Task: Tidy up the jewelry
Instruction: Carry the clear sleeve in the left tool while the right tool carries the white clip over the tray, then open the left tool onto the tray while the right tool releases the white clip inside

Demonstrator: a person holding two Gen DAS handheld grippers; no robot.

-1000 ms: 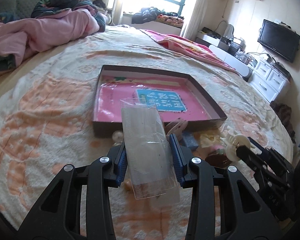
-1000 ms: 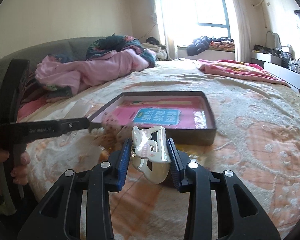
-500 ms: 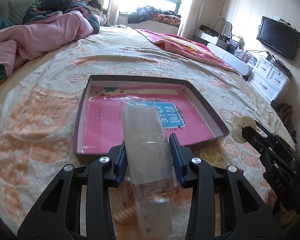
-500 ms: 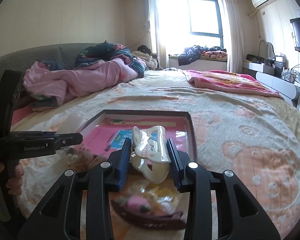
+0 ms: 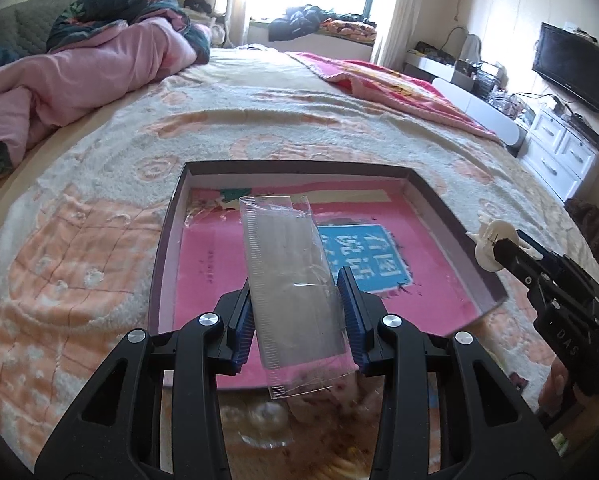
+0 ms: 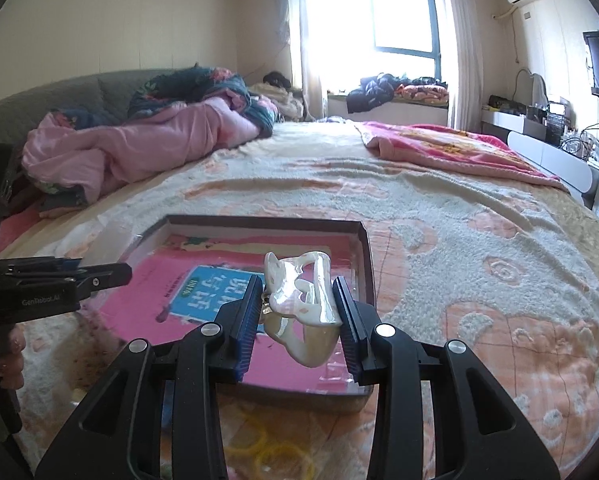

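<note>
My left gripper [image 5: 297, 320] is shut on a clear plastic bag [image 5: 289, 276] and holds it above the near edge of a dark shallow box [image 5: 167, 248] with a pink lining. My right gripper [image 6: 297, 316] is shut on a white pearly hair claw clip [image 6: 303, 300], raised over the box's [image 6: 365, 252] near right part. The clip [image 5: 493, 246] and right gripper also show at the right of the left wrist view. The left gripper shows at the left of the right wrist view [image 6: 107, 274].
The box lies on a cream and orange blanket [image 5: 79, 280] on a bed. Loose small items, among them yellow hair ties [image 6: 267, 452], lie on the blanket in front of the box. A pink quilt [image 5: 79, 68] is heaped at the far left.
Both grippers have risen and moved forward over the box, each still holding its item. The loose items in front of the box have slid under the grippers.
</note>
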